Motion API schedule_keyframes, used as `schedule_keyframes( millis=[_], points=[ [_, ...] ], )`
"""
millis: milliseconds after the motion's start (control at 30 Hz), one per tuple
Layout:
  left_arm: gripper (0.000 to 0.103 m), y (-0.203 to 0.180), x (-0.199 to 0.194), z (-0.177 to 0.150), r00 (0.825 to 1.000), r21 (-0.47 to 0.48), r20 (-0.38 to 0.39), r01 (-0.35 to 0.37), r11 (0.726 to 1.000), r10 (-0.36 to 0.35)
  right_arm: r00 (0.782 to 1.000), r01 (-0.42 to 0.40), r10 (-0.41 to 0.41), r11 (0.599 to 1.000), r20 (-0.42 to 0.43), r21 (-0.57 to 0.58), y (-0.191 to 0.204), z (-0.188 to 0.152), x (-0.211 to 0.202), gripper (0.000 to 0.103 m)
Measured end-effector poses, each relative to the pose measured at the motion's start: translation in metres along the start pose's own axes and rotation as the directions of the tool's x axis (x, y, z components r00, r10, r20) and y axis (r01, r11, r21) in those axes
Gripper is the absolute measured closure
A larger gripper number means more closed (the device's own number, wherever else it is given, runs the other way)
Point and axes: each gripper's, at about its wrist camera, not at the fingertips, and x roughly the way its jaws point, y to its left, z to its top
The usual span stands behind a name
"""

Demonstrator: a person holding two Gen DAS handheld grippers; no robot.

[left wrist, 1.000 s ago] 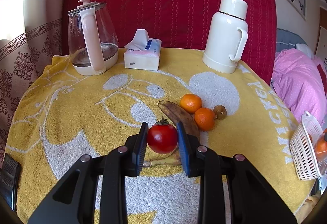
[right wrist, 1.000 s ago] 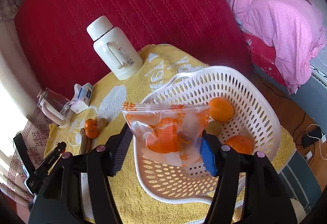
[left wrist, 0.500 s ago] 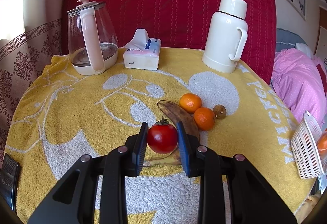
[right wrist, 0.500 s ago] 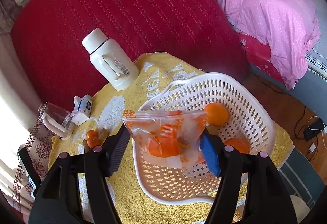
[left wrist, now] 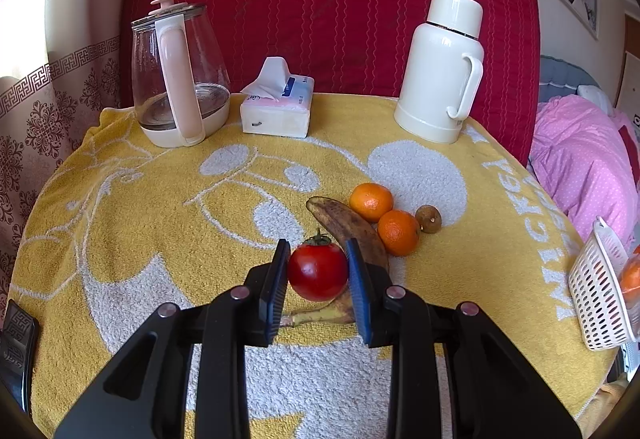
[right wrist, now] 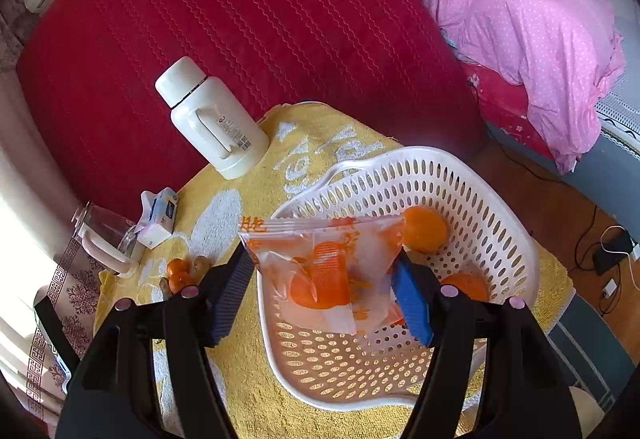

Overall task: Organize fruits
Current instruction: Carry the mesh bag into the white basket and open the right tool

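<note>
2 oranges touch banana behind gripped tomato.

White woven letters run along the edge of the yellow towel over my worktop; from here they seem to spell "MICKEY", upside down and partly cut off. The plastic bag in front of me carries orange printed characters I cannot read. The thermos label and the tissue pack print are too small to read.
</note>
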Motion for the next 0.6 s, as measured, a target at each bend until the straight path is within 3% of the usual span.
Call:
schedule_keyframes(
  millis=[200,300,433,600],
  points=[
    [0.074,-0.001,0.0,0.0,1.0,-0.001,0.0,0.0,1.0,0.0,1.0,0.018,-0.018,1.0,0.0,-0.002,0.001,0.003,0.003,0.033],
    [0.074,-0.001,0.0,0.0,1.0,0.0,0.0,0.0,1.0,0.0,0.999,0.04,-0.04,0.999,-0.002,-0.014,0.002,0.007,0.006,0.021],
    [0.074,0.0,0.0,0.0,1.0,0.0,0.001,0.0,1.0,0.0,0.998,0.058,-0.058,0.998,-0.003,-0.036,0.004,0.011,0.009,0.021],
    [0.074,-0.001,0.0,0.0,1.0,0.0,0.0,0.002,1.0,-0.002,0.999,0.025,-0.024,0.999,0.033,-0.021,0.002,0.013,-0.001,0.021]
  ],
)
